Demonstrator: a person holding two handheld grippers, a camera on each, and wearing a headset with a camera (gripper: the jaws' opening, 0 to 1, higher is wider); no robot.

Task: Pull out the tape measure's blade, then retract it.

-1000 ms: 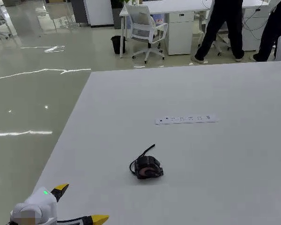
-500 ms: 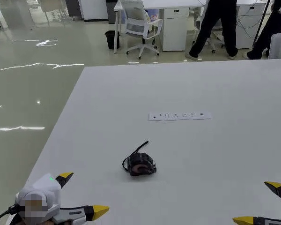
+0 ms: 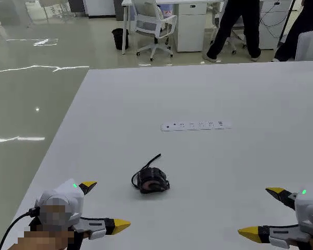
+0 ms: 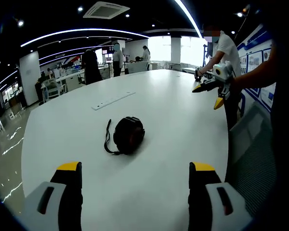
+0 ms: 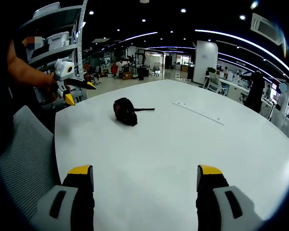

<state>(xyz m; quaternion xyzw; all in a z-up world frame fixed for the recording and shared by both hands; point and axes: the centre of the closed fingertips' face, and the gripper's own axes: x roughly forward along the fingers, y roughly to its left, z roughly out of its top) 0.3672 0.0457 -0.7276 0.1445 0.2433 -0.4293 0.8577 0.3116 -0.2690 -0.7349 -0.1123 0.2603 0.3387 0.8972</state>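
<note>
A black tape measure with a black wrist strap lies on the white table, its blade fully inside. The left gripper view has it ahead at centre; the right gripper view has it ahead and left. My left gripper is open at the table's near left edge, apart from the tape measure. My right gripper is open at the near right, also well away from it. Both pairs of yellow-tipped jaws stand wide with nothing between them.
A white power strip lies on the table beyond the tape measure. The table's left edge drops to a glossy floor. Office chairs, desks and standing people are at the far side of the room.
The head camera has tilted down. My right gripper has come into the head view at the lower right, and my left gripper has risen further in. The tape measure has not moved on the table.
</note>
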